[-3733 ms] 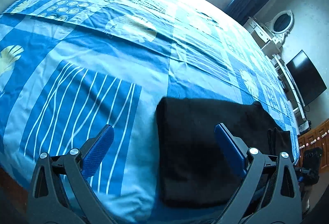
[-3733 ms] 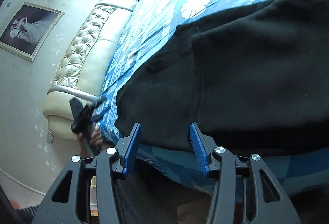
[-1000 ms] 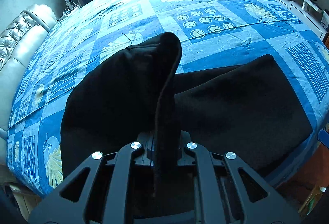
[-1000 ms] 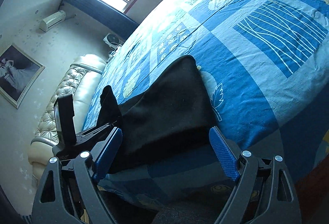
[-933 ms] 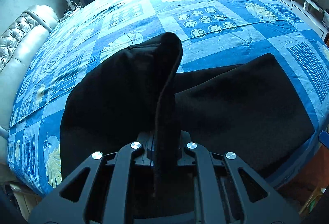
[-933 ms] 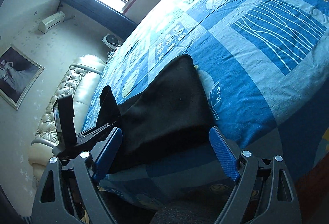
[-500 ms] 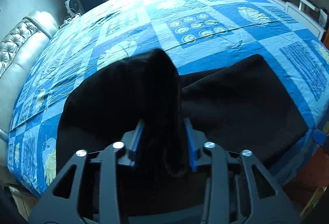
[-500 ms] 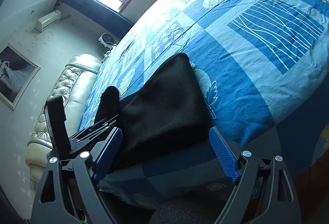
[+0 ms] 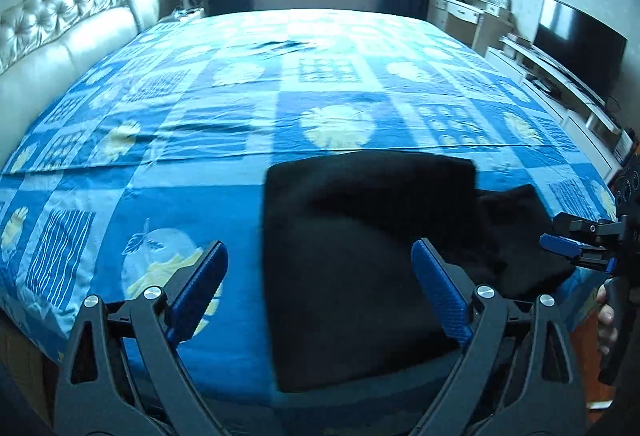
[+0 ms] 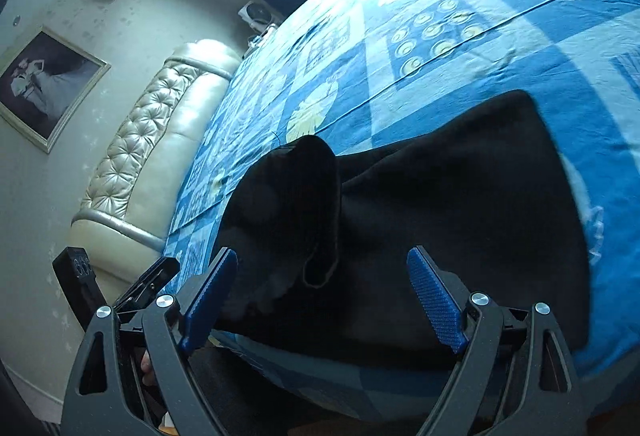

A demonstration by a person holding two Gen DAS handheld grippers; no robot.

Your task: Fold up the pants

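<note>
Left claw [image 9: 316, 288] has released the pants [image 9: 360, 256], opening over blue bedspread [image 9: 240, 108]

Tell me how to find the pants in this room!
Look at the big bed with the blue patterned cover. Near its front edge lies one dark folded bundle, the pants. They are plain black, while everything around them is blue with pale leaves and stripes.
</note>
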